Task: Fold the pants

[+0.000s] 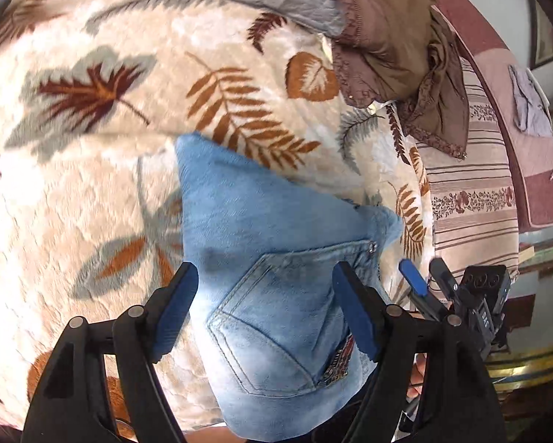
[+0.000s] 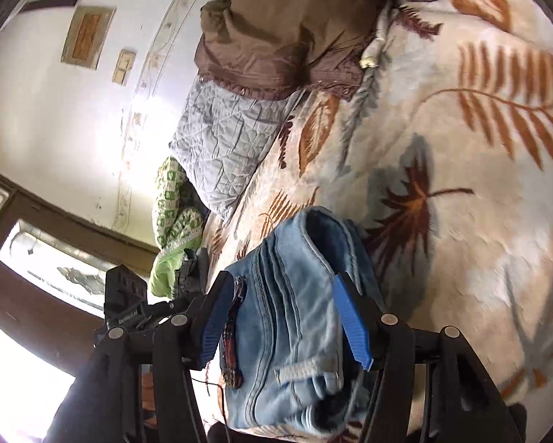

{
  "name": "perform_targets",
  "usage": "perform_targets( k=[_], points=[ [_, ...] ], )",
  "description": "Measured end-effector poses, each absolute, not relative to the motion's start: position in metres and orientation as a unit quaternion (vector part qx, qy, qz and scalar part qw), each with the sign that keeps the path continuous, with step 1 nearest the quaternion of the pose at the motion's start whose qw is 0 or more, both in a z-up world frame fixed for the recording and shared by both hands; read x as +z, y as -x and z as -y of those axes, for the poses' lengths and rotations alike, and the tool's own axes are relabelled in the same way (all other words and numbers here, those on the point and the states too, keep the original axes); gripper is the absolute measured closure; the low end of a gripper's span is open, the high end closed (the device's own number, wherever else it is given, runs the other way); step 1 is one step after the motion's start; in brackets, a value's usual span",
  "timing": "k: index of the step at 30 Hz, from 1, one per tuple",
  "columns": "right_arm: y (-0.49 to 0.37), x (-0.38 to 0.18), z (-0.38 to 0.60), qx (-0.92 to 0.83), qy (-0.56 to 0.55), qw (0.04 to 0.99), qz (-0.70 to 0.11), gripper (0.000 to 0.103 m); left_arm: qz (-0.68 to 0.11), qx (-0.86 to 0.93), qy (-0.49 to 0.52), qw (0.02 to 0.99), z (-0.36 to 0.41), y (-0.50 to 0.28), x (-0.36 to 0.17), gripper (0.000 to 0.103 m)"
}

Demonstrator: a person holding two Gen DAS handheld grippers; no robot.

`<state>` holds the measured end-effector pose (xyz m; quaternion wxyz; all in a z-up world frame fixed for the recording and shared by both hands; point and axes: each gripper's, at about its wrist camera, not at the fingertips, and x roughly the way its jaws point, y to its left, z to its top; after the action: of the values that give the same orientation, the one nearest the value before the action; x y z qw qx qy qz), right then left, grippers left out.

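Blue pads of the left gripper point(image 1: 265, 306) stand spread, jaws open, the folded pants point(image 1: 276, 295) lying between and below them on the leaf-print blanket point(image 1: 92, 184). The right gripper point(image 2: 285, 317), also open, straddles the bundle's stacked edges. Folding appears near complete; next, likely square or lift the bundle.

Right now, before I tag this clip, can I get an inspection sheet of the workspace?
Surface: leaf-print blanket on a bed.
Job's things: jeans, folded into a compact bundle, back pocket up.
Clutter: brown garment, grey quilt, green-patterned cloth.
Grippers: left hand-held gripper open, its fingers either side of the jeans; right hand-held gripper open, likewise.
Cables: thin dark cord by the jeans' near edge.
Surroundings: white wall with framed pictures, dark wood frame, striped cushion.
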<state>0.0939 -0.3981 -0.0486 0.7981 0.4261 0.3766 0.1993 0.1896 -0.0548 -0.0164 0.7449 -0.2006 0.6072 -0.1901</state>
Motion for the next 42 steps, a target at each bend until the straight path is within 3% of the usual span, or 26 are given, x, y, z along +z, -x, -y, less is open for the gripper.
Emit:
perform_targets(
  k=[3,4,6,11,15,17,19,21,23,25,28,31,32,33,37,40,42],
  points=[
    [-0.130,-0.054,0.374,0.209,-0.385,0.805,-0.401,0.044,-0.614,-0.184,0.218,0.736,0.063,-0.189,-0.030,0.028],
    [-0.141,-0.058,0.366,0.221,-0.372,0.800,-0.416,0.053,-0.617,-0.181,0.227,0.731,0.066,-0.191,-0.031,0.028],
    [-0.153,-0.059,0.352,0.253,-0.339,0.791,-0.442,0.092,-0.612,-0.179,0.233,0.735,0.073,-0.192,-0.024,0.030],
    [-0.137,-0.021,0.365,0.254,-0.292,0.833,-0.395,0.092,-0.598,-0.160,0.188,0.762,0.088,-0.186,-0.026,0.029],
    [-0.151,-0.076,0.360,0.174,-0.200,0.836,-0.480,0.090,-0.610,-0.124,0.139,0.770,0.106,-0.193,-0.044,0.027],
    [-0.150,-0.084,0.363,0.175,-0.215,0.840,-0.466,0.090,-0.609,-0.124,0.134,0.772,0.107,-0.191,-0.039,0.027],
    [-0.145,-0.074,0.373,0.183,-0.252,0.831,-0.461,0.080,-0.615,-0.132,0.150,0.763,0.097,-0.187,-0.033,0.027],
    [-0.133,-0.063,0.388,0.198,-0.302,0.817,-0.450,0.080,-0.614,-0.143,0.174,0.756,0.083,-0.173,-0.024,0.028],
    [-0.114,-0.056,0.402,0.217,-0.345,0.796,-0.448,0.071,-0.608,-0.152,0.188,0.756,0.072,-0.152,-0.016,0.028],
    [-0.095,-0.052,0.405,0.231,-0.359,0.782,-0.454,0.056,-0.607,-0.165,0.203,0.750,0.065,-0.130,-0.013,0.028],
    [-0.072,-0.055,0.397,0.231,-0.346,0.777,-0.473,0.055,-0.613,-0.186,0.216,0.737,0.068,-0.109,-0.015,0.028],
    [-0.060,-0.060,0.382,0.218,-0.316,0.792,-0.474,0.060,-0.625,-0.170,0.164,0.743,0.087,-0.103,-0.021,0.028],
    [-0.057,-0.057,0.378,0.222,-0.301,0.801,-0.467,0.084,-0.628,-0.164,0.145,0.747,0.095,-0.099,-0.023,0.028],
    [-0.054,-0.049,0.372,0.229,-0.285,0.807,-0.463,0.089,-0.627,-0.158,0.132,0.751,0.099,-0.096,-0.025,0.028],
    [-0.029,-0.006,0.371,0.228,-0.229,0.857,-0.400,0.089,-0.616,-0.152,0.122,0.764,0.108,-0.089,-0.033,0.024],
    [-0.039,-0.039,0.369,0.172,-0.165,0.859,-0.454,0.090,-0.610,-0.150,0.099,0.772,0.115,-0.088,-0.038,0.021],
    [-0.048,-0.071,0.372,0.158,-0.177,0.837,-0.492,0.087,-0.605,-0.151,0.086,0.777,0.117,-0.085,-0.034,0.021]
  ],
)
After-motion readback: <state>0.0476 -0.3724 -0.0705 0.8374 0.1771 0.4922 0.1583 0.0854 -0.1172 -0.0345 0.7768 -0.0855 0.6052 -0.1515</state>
